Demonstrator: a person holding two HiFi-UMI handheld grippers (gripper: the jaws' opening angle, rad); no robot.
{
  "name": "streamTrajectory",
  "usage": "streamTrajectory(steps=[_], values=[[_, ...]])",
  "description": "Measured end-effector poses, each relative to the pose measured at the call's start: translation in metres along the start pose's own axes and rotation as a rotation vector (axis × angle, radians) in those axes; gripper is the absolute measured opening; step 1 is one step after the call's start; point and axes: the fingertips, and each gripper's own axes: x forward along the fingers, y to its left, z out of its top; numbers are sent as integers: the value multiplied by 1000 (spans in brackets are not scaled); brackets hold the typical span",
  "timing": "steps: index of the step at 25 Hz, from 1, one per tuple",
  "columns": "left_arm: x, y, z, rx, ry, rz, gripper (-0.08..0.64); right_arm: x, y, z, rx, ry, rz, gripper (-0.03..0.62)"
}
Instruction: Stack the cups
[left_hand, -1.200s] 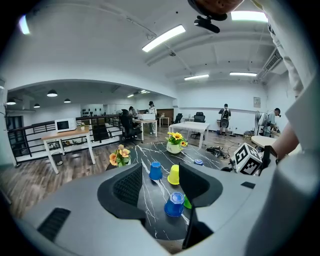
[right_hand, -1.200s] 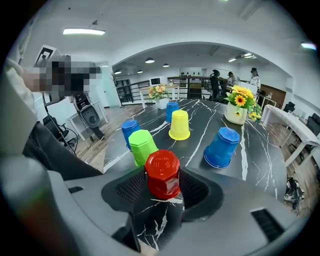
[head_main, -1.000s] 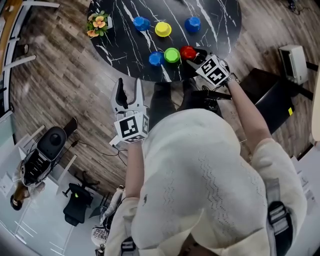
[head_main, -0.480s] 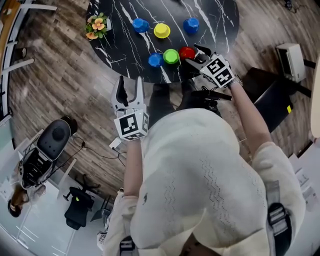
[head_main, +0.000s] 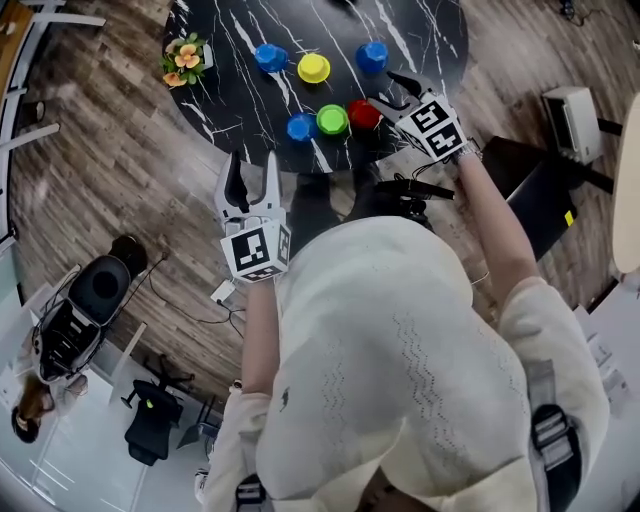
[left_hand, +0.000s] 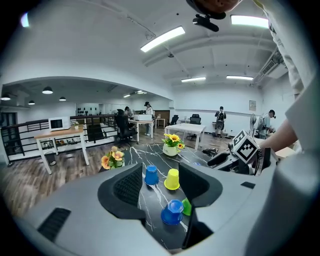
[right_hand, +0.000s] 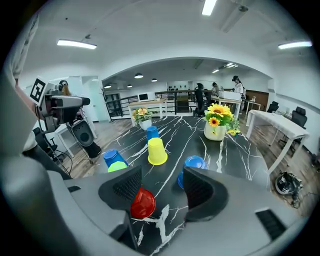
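Several upturned cups stand on the black marble table (head_main: 225, 95). A blue cup (head_main: 301, 126), a green cup (head_main: 332, 119) and a red cup (head_main: 363, 113) form the near row; blue (head_main: 270, 56), yellow (head_main: 313, 67) and blue (head_main: 372, 55) stand behind. My right gripper (head_main: 392, 93) hovers just right of the red cup (right_hand: 142, 202). Its jaws have just been opening wide and easing back a little, with nothing gripped between them; the red cup sits low by the left jaw. My left gripper (head_main: 253, 185) hangs open over the floor before the table edge, facing the blue cup (left_hand: 173, 212).
A small pot of orange flowers (head_main: 183, 58) sits at the table's left edge and a sunflower vase (right_hand: 216, 127) further back. Wooden floor surrounds the table. A white box (head_main: 568, 118) stands at the right and an office chair (head_main: 98, 290) at the lower left.
My right gripper has lifted off the red cup and drawn back to the right, leaving the cup standing beside the green one. The left gripper has barely moved.
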Motion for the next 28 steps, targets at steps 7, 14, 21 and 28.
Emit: streamTrajectory(steps=[7, 14, 21, 28], values=[[2, 9, -2, -19, 8, 59, 251, 17, -45, 4, -6, 29, -63, 267], [11, 11, 1, -32, 11, 99, 245, 39, -74, 1, -13, 75, -64, 264], [18, 13, 0, -40, 24, 139, 229, 60, -85, -7, -16, 111, -33, 262], [16, 17, -5, -42, 37, 160, 229, 69, -85, -9, -40, 126, -28, 219]])
